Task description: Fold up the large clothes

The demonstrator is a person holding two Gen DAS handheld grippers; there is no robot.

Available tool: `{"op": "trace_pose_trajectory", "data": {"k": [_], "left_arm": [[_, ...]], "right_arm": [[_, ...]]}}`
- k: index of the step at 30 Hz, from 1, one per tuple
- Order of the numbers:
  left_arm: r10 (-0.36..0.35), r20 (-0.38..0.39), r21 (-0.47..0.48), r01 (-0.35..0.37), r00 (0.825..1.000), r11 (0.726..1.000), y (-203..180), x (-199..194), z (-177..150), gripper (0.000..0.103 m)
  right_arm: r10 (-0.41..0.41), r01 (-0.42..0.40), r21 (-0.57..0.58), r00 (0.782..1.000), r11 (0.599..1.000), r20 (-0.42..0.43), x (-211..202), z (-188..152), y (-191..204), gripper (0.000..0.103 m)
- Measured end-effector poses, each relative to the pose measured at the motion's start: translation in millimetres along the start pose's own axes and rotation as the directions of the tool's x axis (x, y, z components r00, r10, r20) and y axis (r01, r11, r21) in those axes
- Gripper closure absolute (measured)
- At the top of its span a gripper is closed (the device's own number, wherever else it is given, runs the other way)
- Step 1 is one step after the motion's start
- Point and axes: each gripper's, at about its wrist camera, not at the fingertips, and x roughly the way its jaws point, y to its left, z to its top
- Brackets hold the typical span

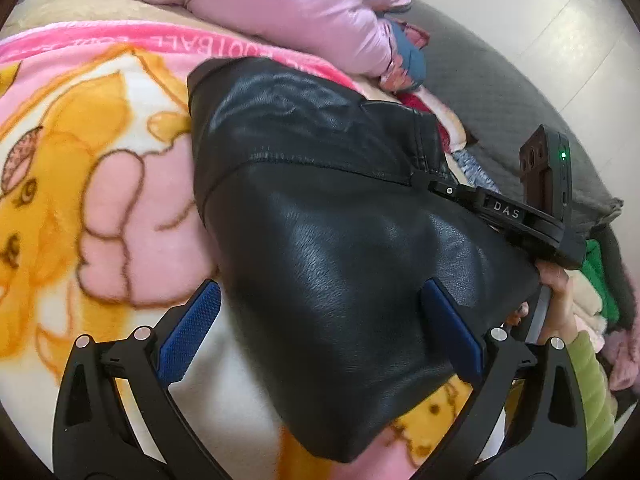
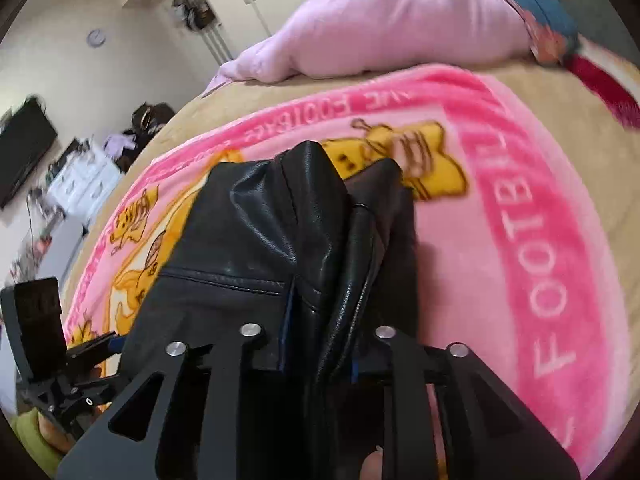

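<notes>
"DAS" on the right claw (image 1: 434, 188), "FOOTBALL" on the pink blanket (image 2: 532, 240)

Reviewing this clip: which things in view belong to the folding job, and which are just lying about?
In the job:
- black leather jacket
- left tool, open
- right tool, clamped on the jacket

Lying about:
- pink cartoon-print blanket
- pale pink padded coat
- grey quilted cover

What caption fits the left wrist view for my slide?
Left gripper open over a folded black leather jacket on a pink cartoon blanket, right gripper at its far edge.
</notes>
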Motion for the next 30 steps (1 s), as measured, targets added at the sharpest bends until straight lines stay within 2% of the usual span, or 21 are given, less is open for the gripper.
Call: {"op": "trace_pose_trajectory", "data": {"k": [2,4,7,9,11,12,13,14,16,18,20,21,22,23,24,25,28,29,30], "left_arm": [[-0.01,-0.024,-0.005,0.01,1.0,1.0,4,5,-5,0.008],[-0.01,-0.038,0.001,0.01,0.999,1.0,6,10,-12,0.008],[0.0,-0.016,0.005,0.0,1.0,1.0,4,7,-13,0.008],[0.016,-0.004,0.023,-0.016,1.0,1.0,0,1,-16,0.008],[0.04,0.006,0.045,-0.04,0.999,0.998,-5,-3,-18,0.008],[0.051,0.008,0.062,-0.051,0.999,0.997,-9,-4,-18,0.008],[0.062,0.01,0.086,-0.062,0.998,0.994,-14,-7,-20,0.008],[0.069,0.011,0.104,-0.07,0.998,0.992,-17,-8,-20,0.008],[0.093,0.019,0.146,-0.095,0.995,0.985,-24,-10,-21,0.008],[0.111,0.028,0.181,-0.114,0.993,0.977,-30,-13,-23,0.008],[0.121,0.03,0.198,-0.124,0.992,0.972,-31,-13,-22,0.009],[0.124,0.029,0.201,-0.127,0.992,0.971,-32,-9,-19,0.009],[0.125,0.028,0.2,-0.128,0.992,0.971,-33,-4,-15,0.009],[0.124,0.031,0.194,-0.127,0.992,0.973,-32,-4,-15,0.009],[0.123,0.028,0.189,-0.126,0.992,0.974,-32,-2,-13,0.009],[0.121,0.025,0.185,-0.123,0.992,0.975,-30,-2,-12,0.008],[0.104,0.024,0.201,-0.107,0.994,0.974,-32,0,-8,0.008],[0.099,0.025,0.211,-0.102,0.995,0.972,-35,1,-8,0.008],[0.104,0.025,0.221,-0.107,0.994,0.97,-38,1,-8,0.008]], "right_arm": [[-0.069,0.07,0.029,0.997,0.997,-0.038,-1,-4,-14,0.024],[-0.095,0.098,0.072,0.994,0.993,-0.049,-10,-3,-25,0.021],[-0.096,0.094,0.165,0.995,0.982,0.008,-33,-2,-31,0.02],[-0.047,0.044,0.194,0.999,0.98,0.011,-36,-3,-24,0.02],[-0.056,0.057,0.211,0.998,0.976,-0.015,-31,-1,-12,0.02],[-0.086,0.09,0.218,0.996,0.972,-0.029,-26,0,-4,0.02],[-0.115,0.118,0.217,0.993,0.969,-0.027,-22,2,3,0.021],[-0.131,0.133,0.205,0.991,0.97,-0.02,-21,5,10,0.03],[-0.219,0.216,0.16,0.976,0.963,0.002,-13,10,24,0.046],[-0.278,0.269,0.153,0.96,0.951,0.034,-10,11,32,0.049],[-0.268,0.26,0.138,0.962,0.956,0.047,-6,11,36,0.051],[-0.287,0.282,0.114,0.958,0.953,0.027,0,11,39,0.059],[-0.307,0.304,0.1,0.951,0.948,0.022,3,9,40,0.084],[-0.284,0.28,0.098,0.959,0.955,0.029,4,9,40,0.091],[-0.208,0.199,0.122,0.976,0.972,0.067,-4,9,39,0.092],[-0.156,0.141,0.133,0.982,0.981,0.106,-13,11,38,0.094],[0.008,-0.046,0.154,0.972,0.987,0.236,-47,15,27,0.094],[0.02,-0.063,0.169,0.969,0.984,0.245,-49,18,18,0.094],[-0.009,-0.036,0.198,0.975,0.98,0.222,-44,19,6,0.094]]}}
